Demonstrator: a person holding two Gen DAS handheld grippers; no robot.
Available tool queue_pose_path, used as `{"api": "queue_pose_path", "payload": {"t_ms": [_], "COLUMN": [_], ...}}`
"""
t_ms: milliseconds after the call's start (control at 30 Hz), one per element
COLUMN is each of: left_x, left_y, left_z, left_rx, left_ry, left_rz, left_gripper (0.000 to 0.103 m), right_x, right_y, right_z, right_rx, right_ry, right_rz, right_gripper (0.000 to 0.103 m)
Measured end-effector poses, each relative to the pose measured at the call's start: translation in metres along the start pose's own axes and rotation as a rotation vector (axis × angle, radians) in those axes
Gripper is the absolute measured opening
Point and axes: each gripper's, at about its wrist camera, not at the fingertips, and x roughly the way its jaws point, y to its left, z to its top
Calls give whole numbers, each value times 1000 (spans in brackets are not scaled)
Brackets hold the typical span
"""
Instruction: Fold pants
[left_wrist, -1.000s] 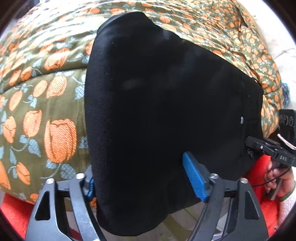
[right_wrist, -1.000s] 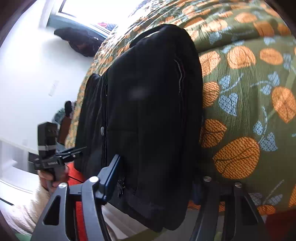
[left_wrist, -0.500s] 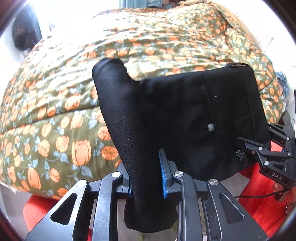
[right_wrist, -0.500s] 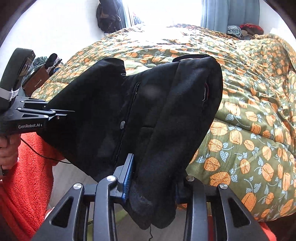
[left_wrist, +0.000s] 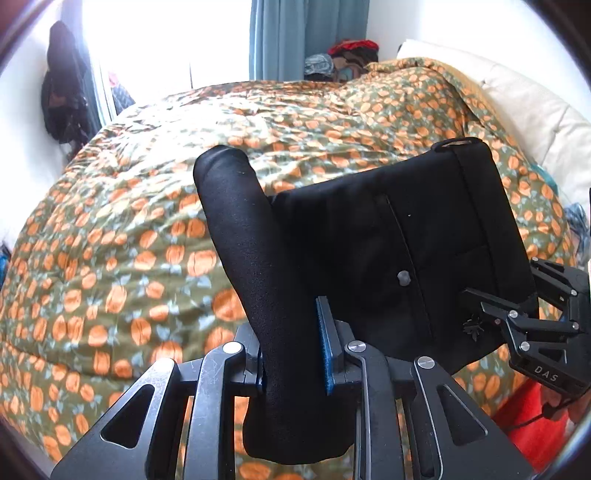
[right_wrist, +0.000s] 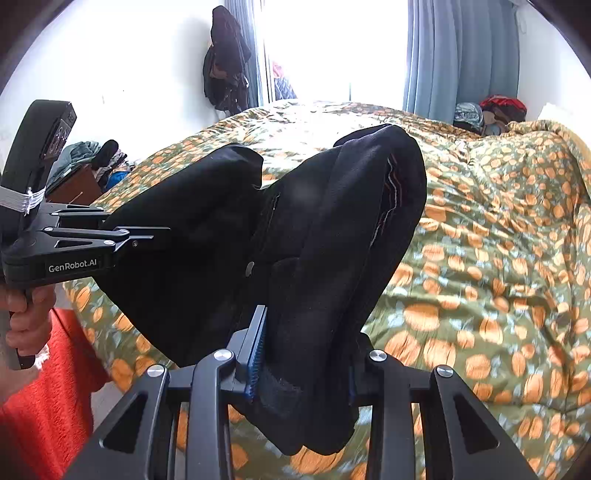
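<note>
Gripping the black pants (left_wrist: 369, 258) at both ends, I had them raised above the orange-flowered quilt (left_wrist: 129, 240)! My left gripper (left_wrist: 291, 365) was clamped narrow on a bunched roll of cloth, blue pads pressing in. My right gripper (right_wrist: 306, 369) was pinched on a thicker wad at the other end. Between them the pants sagged over the quilt's near edge, button (left_wrist: 403, 277) facing me
</note>
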Motion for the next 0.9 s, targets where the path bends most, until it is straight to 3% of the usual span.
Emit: {"api": "queue_pose_path", "payload": {"t_ms": [167, 300, 333, 367, 400, 467, 567, 633, 900], "left_x": [57, 123, 135, 144, 149, 147, 132, 119, 51], "left_y": [21, 37, 40, 43, 51, 63, 72, 76, 50], "left_z": [24, 6, -1, -7, -12, -18, -22, -25, -57], "left_rx": [-46, -72, -62, -53, -62, -104, -110, -117, -133], "left_ry": [-6, 108, 131, 144, 149, 147, 117, 132, 217], "left_rz": [13, 51, 101, 153, 161, 152, 249, 268, 189], "left_gripper": [22, 25, 30, 43, 50, 73, 87, 87, 97], "right_x": [55, 110, 123, 135, 143, 148, 145, 136, 50], "right_y": [-39, -67, -72, -78, -87, -109, -128, -135, -120], "right_z": [35, 32, 25, 19, 14, 4, -7, -9, -19], "right_rx": [26, 73, 87, 106, 141, 255, 320, 344, 307], "right_ry": [-3, 75, 107, 135, 155, 161, 184, 187, 99], "right_rz": [-15, 2, 0, -12, -13, 30, -28, -53, -176], "right_gripper": [34, 35, 35, 36, 39, 46, 70, 80, 84]}}
